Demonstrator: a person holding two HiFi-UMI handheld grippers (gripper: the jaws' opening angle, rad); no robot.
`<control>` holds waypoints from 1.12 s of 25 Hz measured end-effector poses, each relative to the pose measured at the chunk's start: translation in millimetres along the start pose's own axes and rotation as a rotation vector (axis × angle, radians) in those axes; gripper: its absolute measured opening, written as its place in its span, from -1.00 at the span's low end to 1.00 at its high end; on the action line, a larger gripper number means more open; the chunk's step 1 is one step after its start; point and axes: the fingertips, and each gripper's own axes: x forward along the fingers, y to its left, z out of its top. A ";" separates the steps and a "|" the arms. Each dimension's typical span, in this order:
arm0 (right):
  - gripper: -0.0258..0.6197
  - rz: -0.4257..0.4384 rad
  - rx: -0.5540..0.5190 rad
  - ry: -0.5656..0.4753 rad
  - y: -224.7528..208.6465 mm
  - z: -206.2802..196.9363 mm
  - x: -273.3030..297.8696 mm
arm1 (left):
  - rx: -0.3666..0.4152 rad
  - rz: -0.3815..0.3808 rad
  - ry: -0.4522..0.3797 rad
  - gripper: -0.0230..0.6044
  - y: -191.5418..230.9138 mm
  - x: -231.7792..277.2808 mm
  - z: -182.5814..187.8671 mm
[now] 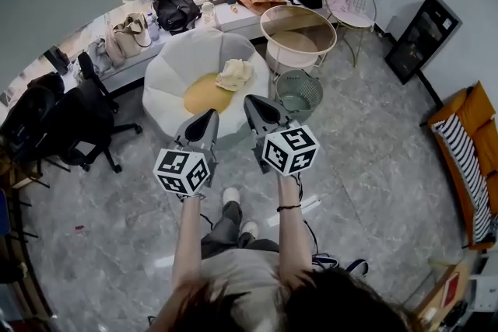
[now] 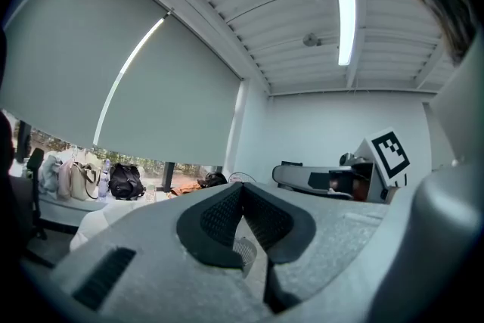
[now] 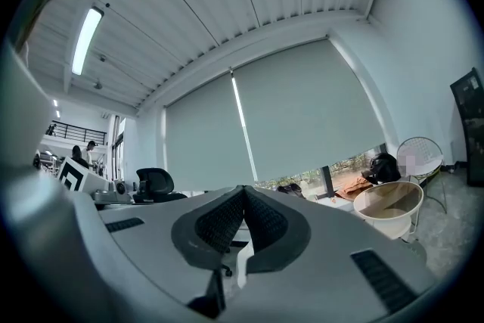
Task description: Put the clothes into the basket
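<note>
Stands on a grey floor (image 1: 373, 159) with arms out, holding both tools level at the middle of the head view. Holds the left gripper (image 1: 208, 115) left of centre, its fingers (image 2: 215, 219) pressed together with nothing between them. Holds the right gripper (image 1: 254, 102) just beside it on the right, fingers (image 3: 219, 223) likewise closed and empty. Faces a round white chair (image 1: 167, 70) above centre, with a crumpled cream cloth (image 1: 234, 75) lying at the upper right edge of its yellow cushion (image 1: 202, 97), apart from both grippers. Shows the basket (image 1: 298, 39), white with a pale rim, up and right of that chair, and a small mesh bin (image 1: 299, 93) just below it, near the right gripper's tips. Shows bags (image 1: 175, 8) along a counter (image 1: 233, 18) at upper left and a black office chair (image 1: 78, 120) at the left edge.
</note>
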 end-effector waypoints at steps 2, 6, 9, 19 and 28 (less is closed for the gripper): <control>-0.90 0.002 -0.008 0.007 -6.7 -2.0 9.0 | -0.005 -0.006 0.002 -0.89 6.0 11.1 -2.6; -0.90 0.004 -0.015 0.002 -25.9 4.0 29.9 | 0.011 -0.047 -0.005 -0.89 15.0 42.2 2.3; -0.90 -0.009 -0.017 -0.006 -42.7 10.0 48.3 | 0.022 -0.082 -0.016 -0.89 25.7 67.1 8.3; -0.90 -0.040 0.014 0.007 -93.3 7.4 103.3 | 0.001 -0.126 -0.003 -0.89 67.8 131.6 8.8; -0.90 -0.041 0.002 -0.001 -112.7 11.7 149.0 | -0.010 -0.124 0.002 -0.89 113.2 162.9 11.2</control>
